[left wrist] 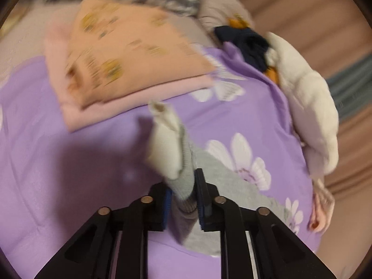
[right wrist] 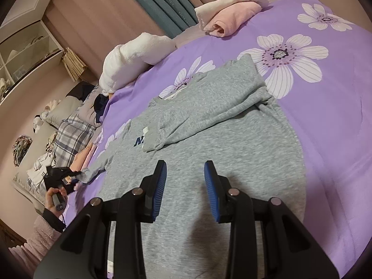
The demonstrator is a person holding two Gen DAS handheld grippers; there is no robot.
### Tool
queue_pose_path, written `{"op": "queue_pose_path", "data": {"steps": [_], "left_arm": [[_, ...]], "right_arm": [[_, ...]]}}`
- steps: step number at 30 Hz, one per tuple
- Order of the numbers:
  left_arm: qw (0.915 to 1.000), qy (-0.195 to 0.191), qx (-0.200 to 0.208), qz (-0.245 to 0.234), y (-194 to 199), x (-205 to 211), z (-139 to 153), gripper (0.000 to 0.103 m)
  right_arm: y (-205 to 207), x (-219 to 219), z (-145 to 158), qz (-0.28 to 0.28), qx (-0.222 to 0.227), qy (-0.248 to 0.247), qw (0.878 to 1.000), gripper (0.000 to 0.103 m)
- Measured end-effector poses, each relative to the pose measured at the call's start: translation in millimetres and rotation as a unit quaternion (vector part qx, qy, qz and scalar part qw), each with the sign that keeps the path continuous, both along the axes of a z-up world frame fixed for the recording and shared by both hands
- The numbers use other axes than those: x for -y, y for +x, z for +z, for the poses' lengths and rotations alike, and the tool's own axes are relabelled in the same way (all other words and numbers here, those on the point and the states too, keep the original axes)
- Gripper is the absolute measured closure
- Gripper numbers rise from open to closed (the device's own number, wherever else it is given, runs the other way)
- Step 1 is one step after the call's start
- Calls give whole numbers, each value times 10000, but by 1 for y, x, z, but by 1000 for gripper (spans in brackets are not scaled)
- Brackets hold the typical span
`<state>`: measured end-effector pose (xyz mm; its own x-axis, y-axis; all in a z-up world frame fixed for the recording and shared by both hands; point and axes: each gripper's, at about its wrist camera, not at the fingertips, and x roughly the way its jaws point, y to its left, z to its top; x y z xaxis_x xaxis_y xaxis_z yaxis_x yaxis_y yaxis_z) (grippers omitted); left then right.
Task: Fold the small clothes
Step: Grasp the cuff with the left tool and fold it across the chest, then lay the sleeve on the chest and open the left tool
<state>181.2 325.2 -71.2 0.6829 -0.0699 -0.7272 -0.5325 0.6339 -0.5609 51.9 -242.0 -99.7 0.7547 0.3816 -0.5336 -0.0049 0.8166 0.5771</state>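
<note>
Purple flower-printed bedspread (right wrist: pixel 325 121) carries a grey knit sweatshirt (right wrist: pixel 232 144) lying flat. Left gripper (left wrist: pixel 183 196) pinches the grey sleeve cuff (left wrist: pixel 186 186), lifting it. Right gripper (right wrist: pixel 185 191) hovers spread above the sweatshirt's body, gripping nothing.

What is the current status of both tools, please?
Left tool shut on grey sweatshirt sleeve cuff. Right tool open, above the body. Nothing in the way.

A bed with a purple flowered cover (right wrist: pixel 325 121) fills the room's middle. Behind it runs a padded pinkish-brown wall (right wrist: pixel 97 18) with teal vertical panels (right wrist: pixel 162 2). A white shelf cabinet (right wrist: pixel 25 53) stands in the corner. A checked blanket (right wrist: pixel 72 134) and pillows (right wrist: pixel 62 109) lie along the bed's far edge. The light is dim and warm.
</note>
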Motion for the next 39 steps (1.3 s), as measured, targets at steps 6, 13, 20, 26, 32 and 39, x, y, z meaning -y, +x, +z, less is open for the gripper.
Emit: {"op": "queue_pose_path", "data": {"steps": [6, 13, 20, 26, 32, 39], "left_arm": [[9927, 843, 415, -763, 13, 65, 49, 88], [9711, 1275, 719, -1886, 23, 164, 75, 88], [9361, 1619, 705, -3040, 20, 267, 64, 88], [9079, 1616, 182, -3863, 21, 325, 23, 88], [8952, 1645, 117, -4140, 2, 335, 23, 72], [9165, 1585, 184, -3669, -41, 277, 18, 38]], "right_arm": [[-4, -3, -3, 63, 4, -122, 9999, 65], [-12, 7, -5, 44, 95, 106, 9999, 65], [-23, 17, -7, -38, 149, 275, 9995, 64], [-32, 19, -9, -72, 115, 357, 9993, 60], [-34, 18, -6, -48, 81, 396, 9992, 56], [-18, -11, 1, 478, -68, 562, 9973, 56]]}}
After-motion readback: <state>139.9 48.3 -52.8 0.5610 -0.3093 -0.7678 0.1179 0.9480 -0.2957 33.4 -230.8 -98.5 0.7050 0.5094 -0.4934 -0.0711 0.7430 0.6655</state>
